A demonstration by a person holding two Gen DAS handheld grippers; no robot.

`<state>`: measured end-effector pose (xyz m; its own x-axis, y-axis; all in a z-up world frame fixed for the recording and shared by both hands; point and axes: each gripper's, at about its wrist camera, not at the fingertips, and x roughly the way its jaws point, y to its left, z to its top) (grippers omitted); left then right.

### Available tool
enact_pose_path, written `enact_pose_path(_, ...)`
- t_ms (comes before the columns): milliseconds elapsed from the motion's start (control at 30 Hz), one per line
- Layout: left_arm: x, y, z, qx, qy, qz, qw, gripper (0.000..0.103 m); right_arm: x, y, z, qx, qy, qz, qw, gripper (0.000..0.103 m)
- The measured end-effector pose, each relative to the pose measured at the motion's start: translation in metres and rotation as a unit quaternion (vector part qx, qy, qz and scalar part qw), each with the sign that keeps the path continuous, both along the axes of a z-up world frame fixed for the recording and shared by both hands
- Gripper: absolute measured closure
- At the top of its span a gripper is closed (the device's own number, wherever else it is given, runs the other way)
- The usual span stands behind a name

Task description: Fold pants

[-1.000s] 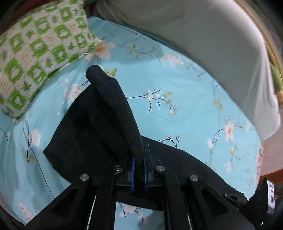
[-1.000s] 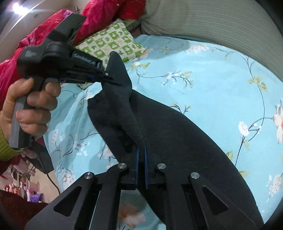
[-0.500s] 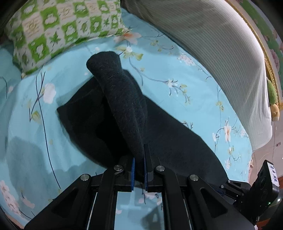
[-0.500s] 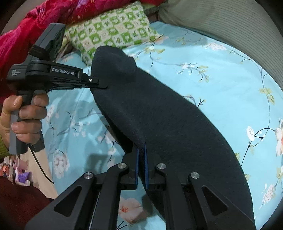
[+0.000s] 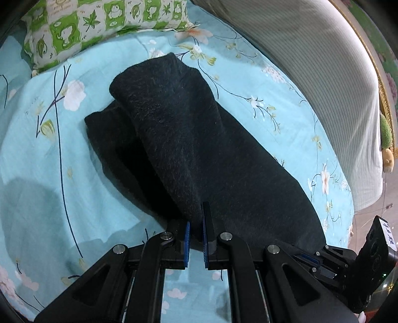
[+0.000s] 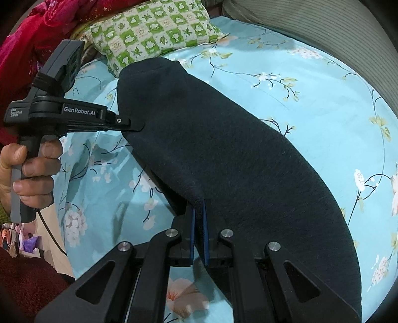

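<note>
The black fuzzy pants (image 5: pixel 189 149) lie on a light blue floral bedsheet (image 5: pixel 49 174), with an upper layer folded over a lower one. My left gripper (image 5: pixel 196 223) is shut on the near edge of the pants. My right gripper (image 6: pixel 198 221) is shut on another part of that edge of the pants (image 6: pixel 236 161) and holds it raised off the sheet. In the right wrist view the left gripper (image 6: pixel 134 125) comes in from the left and pinches the pants' edge, held by a hand (image 6: pixel 29 171).
A green and white checked pillow (image 5: pixel 99 22) lies at the head of the bed. A grey striped bolster or cover (image 5: pixel 323 74) runs along the far right side. A red blanket (image 6: pixel 22 37) is at the upper left in the right wrist view.
Both grippers have carried the held edge of the pants forward over the lower layer. The upper layer has spread from a narrow raised ridge into a wide flat panel.
</note>
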<state>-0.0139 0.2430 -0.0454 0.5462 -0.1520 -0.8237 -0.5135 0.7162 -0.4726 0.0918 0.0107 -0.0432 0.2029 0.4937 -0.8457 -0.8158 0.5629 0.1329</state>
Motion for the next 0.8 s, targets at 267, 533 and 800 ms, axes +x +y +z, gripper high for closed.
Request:
enact_pose_path(267, -0.008, 0.005, -0.003, -0.007, 0.007, 0.010, 0.9999, 0.090, 0.004, 0.003, -0.005, -0.003, 0.020, -0.008, 1.000, 0.094)
enact_pose_path(533, -0.022, 0.030, 0.013, -0.004, 0.037, 0.060, 0.9975, 0.047, 0.007, -0.004, 0.005, 0.033, 0.059, -0.028, 0.997, 0.063)
enact_pose_path(800, -0.018, 0.055, 0.015, -0.033, 0.059, 0.089, 0.9938, 0.031, 0.019, -0.022, 0.022, 0.078, 0.065, -0.064, 0.993, 0.056)
